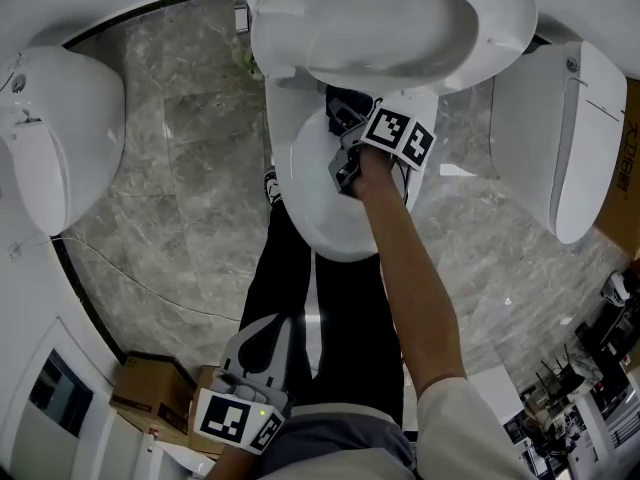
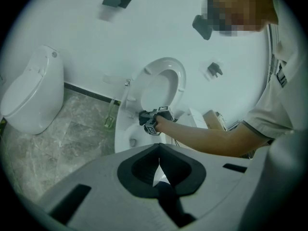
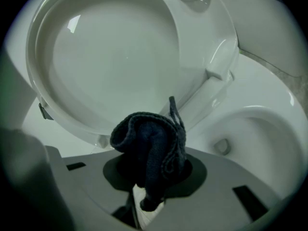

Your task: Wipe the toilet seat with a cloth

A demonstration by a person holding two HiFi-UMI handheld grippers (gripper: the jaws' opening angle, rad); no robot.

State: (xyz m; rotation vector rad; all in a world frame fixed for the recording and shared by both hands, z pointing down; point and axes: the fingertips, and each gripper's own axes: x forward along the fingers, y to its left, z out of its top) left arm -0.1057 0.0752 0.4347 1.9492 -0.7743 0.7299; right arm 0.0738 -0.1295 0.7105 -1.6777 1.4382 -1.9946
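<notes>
The right gripper (image 3: 144, 203) is clenched on the dark cloth (image 3: 149, 148). The cloth stands out of the jaws as a folded bunch, above the bowl (image 3: 255, 129) and near the lower edge of the raised seat (image 3: 211, 47). Whether it already touches the seat, I cannot tell. The left gripper (image 2: 159, 177) has its jaws pressed together with nothing in them, and it hangs low near the person's waist, well apart from the toilet.

The step in hand is, as I judge it, to bring the cloth onto the seat and begin to wipe. To do it well, the grip should stay firm, because only a small part of the cloth is pinched. The soft bunch, not the hard jaw tips, should press on the ring. It is better to follow the ring around in one slow stroke and to turn the wrist with the curve. The loose end (a thin corner sticks up) should not fall into the bowl. The seat leans upright, so a gentle push is enough.

Counted: one cloth, two grippers, three toilets in the head view (the middle one, one at the left (image 1: 50, 138), one at the right (image 1: 560, 138)), and one raised seat.
</notes>
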